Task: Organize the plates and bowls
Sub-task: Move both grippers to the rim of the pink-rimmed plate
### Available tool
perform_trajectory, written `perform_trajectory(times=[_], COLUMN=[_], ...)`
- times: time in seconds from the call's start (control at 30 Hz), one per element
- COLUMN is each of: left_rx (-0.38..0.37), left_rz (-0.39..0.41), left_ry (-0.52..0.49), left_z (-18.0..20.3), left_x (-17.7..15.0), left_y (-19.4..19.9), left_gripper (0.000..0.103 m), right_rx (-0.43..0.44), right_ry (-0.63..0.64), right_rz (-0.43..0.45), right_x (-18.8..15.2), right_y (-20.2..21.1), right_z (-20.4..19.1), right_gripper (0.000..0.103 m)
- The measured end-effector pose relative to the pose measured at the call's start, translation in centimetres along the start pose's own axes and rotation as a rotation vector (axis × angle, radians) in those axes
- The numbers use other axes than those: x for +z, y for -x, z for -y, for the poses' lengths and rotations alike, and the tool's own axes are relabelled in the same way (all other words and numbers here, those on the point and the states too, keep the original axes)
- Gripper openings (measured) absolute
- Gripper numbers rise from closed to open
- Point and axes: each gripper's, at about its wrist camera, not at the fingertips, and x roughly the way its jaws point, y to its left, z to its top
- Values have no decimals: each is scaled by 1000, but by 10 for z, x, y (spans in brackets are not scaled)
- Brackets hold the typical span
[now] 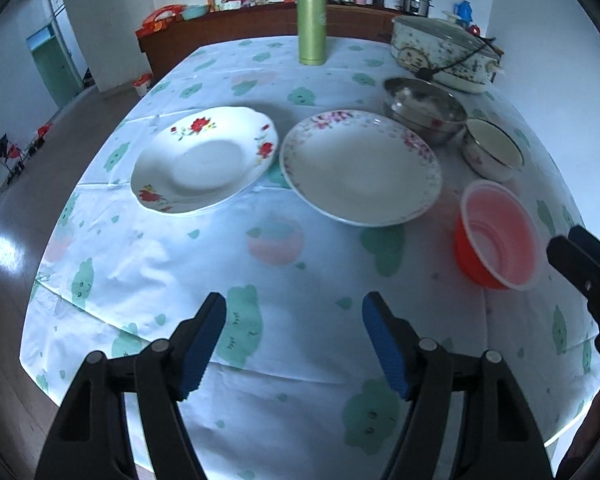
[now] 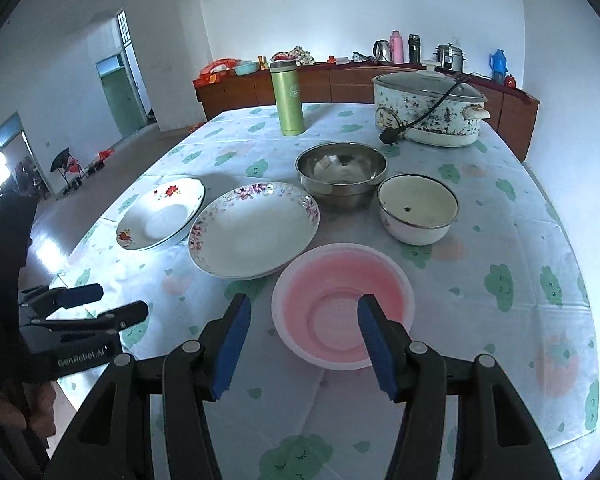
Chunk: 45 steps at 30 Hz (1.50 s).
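Blue-padded fingers of the left gripper are standing wide apart over bare tablecloth near the table's near edge, holding nothing. Ahead, 2 plates are lying side by side mid-table: the red-flower plate to the left, the pink-flower plate straight ahead.

Right gripper is hovering with jaws parted and empty, its right finger over the pink bowl, nearest this hand. Beyond are sitting the steel bowl and enamel bowl.

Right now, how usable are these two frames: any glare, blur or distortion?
Left wrist: strong fisheye bending, the table edges bow; window glare on the floor at left; dishes slightly soft. Right wrist: same bending, dark corners, pink bowl sharp enough.
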Motion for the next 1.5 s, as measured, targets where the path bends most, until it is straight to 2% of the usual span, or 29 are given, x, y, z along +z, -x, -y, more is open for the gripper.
perform_trajectory(times=[0.23, 0.57, 0.7, 0.9, 1.13, 1.5], left_rx=[7, -11, -14, -12, 1, 42], left_rz=[-21, -10, -3, -35, -44, -87], left_ry=[3, 55, 80, 129, 125, 150], left_z=[7, -12, -23, -30, -15, -5], left_x=[-8, 11, 26, 47, 68, 78], left_y=[4, -10, -19, -41, -59, -77], left_gripper=[72, 72, 72, 72, 72, 72], right_rx=[26, 35, 32, 51, 53, 92], right_ry=[-9, 1, 13, 15, 25, -11], right_rz=[2, 15, 17, -11, -36, -96], right_x=[-5, 17, 36, 64, 75, 81], right_y=[2, -10, -22, -53, -79, -109], right_z=[7, 5, 3, 5, 11, 27], right_gripper=[58, 58, 58, 58, 58, 58])
